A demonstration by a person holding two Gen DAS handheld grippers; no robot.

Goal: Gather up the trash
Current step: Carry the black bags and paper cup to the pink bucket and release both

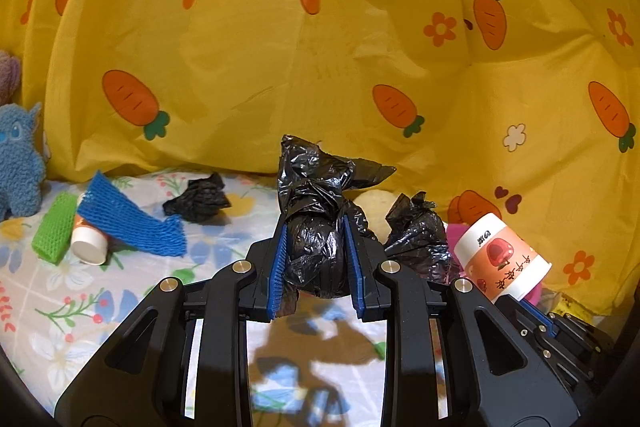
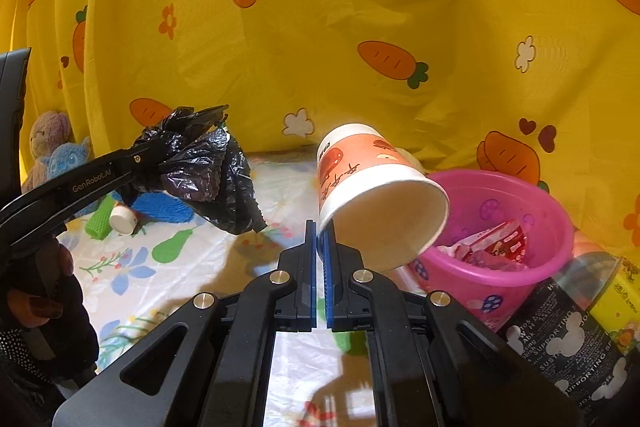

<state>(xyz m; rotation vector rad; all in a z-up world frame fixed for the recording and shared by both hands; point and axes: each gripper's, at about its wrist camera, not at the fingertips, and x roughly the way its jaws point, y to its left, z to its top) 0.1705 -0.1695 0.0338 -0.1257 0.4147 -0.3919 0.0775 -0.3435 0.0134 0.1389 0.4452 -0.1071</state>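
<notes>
1. My left gripper [image 1: 318,259] is clamped on a crumpled black plastic bag [image 1: 316,223]; the blue pads press its bulge from both sides, and its twisted top sticks up past the fingertips.
2. My right gripper [image 2: 319,239] has its fingers pinched together on the rim of a paper cup [image 2: 372,187]. The cup lies tilted in the air, its mouth turned toward the pink bucket [image 2: 516,279].
3. The pink bucket is my landmark. It stands on the flowered sheet [image 2: 208,267], its mouth open, with red wrappers [image 2: 496,243] inside. The cup's lip hangs over its left rim.
4. Right of the bucket, touching or nearly so, leans a dark printed container [image 2: 560,331].
5. Left of the bucket the sheet lies open beneath both grippers, carrying only their shadows.
6. Well left of the bucket lie a blue foam net [image 1: 132,215], a green foam net [image 1: 54,229] and a small white-capped bottle [image 1: 89,245], bunched together. A second black bag scrap [image 1: 198,201] lies behind them; a third [image 1: 418,235] sits just beside the bucket.
7. Behind the bucket a yellow carrot-print cloth [image 1: 320,47] rises as a wall.
8. A blue plush toy [image 1: 20,163] sits far left against the cloth.
9. Both grippers point forward and slightly downward. In the right wrist view, a hand [image 2: 44,291] grips the left tool's handle.
</notes>
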